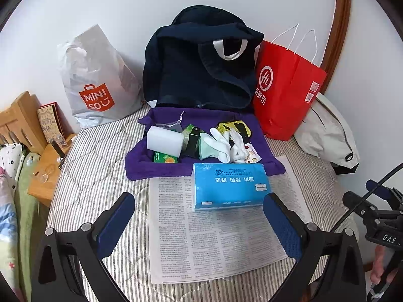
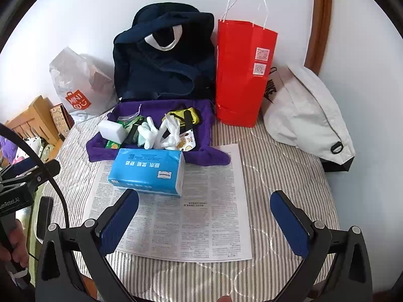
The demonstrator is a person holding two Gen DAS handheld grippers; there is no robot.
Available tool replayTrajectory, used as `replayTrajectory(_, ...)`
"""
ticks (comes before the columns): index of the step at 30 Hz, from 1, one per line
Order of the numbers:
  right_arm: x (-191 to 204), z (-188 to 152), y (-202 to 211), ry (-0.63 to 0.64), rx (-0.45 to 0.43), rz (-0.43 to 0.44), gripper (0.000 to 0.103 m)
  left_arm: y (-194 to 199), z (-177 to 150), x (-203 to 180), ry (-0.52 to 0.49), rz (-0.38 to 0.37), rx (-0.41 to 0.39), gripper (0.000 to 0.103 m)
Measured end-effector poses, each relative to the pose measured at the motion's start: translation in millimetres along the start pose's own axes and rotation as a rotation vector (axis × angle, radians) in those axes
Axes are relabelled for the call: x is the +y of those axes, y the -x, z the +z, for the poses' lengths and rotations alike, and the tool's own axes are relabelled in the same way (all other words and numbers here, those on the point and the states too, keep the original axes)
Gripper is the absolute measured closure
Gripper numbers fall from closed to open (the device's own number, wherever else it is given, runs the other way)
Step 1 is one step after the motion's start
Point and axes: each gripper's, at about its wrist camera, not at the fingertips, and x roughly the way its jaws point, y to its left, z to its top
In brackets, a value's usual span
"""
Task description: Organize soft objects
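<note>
left tongs (image 1: 199, 216) wide, right tongs (image 2: 204, 216) wide, both empty

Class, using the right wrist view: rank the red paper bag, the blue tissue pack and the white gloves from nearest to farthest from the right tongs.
1. Blue tissue pack: on the newspaper, just ahead of the right tongs, toward their left finger.
2. White gloves: in the purple cloth tray behind the pack.
3. Red paper bag: upright at the wall, back right.
</note>
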Motion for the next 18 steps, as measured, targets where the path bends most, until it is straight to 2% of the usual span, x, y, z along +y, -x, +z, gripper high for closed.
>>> replayTrajectory(6, 0.6, 1.6, 6.1, 0.008, -0.019, -0.05, 0.0, -0.2, -4.9, 0.2, -0.001, 0.007, 0.012, 0.0)
replayTrajectory(18, 5.9, 1.0, 8.7, 0.007, -0.023, -0.044, 0.0, 5.0, -8.1, 1.5, -0.017, 0.029, 0.011, 0.0)
